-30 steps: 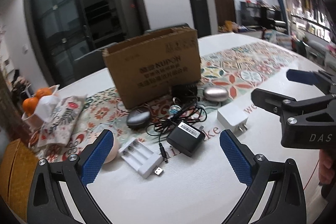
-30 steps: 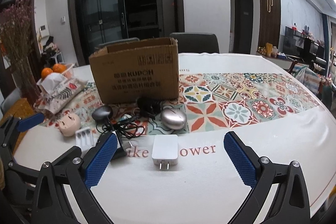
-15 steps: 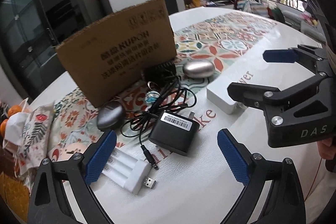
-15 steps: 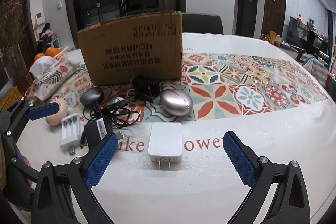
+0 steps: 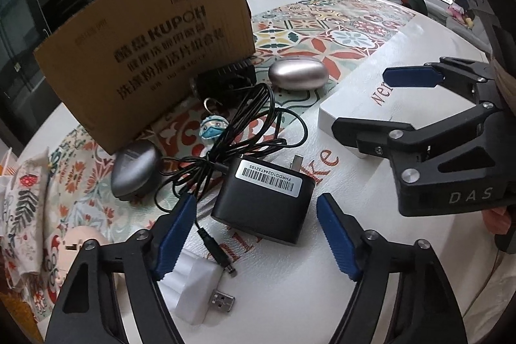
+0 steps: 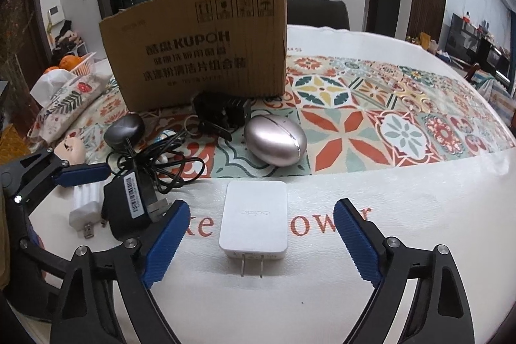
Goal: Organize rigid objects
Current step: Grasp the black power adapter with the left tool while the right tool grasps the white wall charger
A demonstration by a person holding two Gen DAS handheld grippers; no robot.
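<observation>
My left gripper (image 5: 256,236) is open, its blue pads on either side of a black power adapter (image 5: 264,200) with a tangled black cable (image 5: 238,131). My right gripper (image 6: 258,242) is open around a white OPPO charger (image 6: 254,220) lying prongs toward me; this gripper also shows in the left wrist view (image 5: 380,105). Behind stand a cardboard box (image 6: 200,47), a silver egg-shaped case (image 6: 274,139), a dark grey oval case (image 5: 135,170), a second black adapter (image 6: 222,113) and a white battery charger (image 5: 193,292).
A small blue charm (image 5: 211,128) and a pink figure (image 5: 82,244) lie among the items. A floral tissue pouch (image 6: 67,105) and a basket of oranges (image 6: 69,63) sit at the left. The table (image 6: 387,247) carries a patterned runner (image 6: 371,105).
Both grippers have moved forward and down. The left now straddles the black adapter; the right now straddles the white charger. Both stay open.
</observation>
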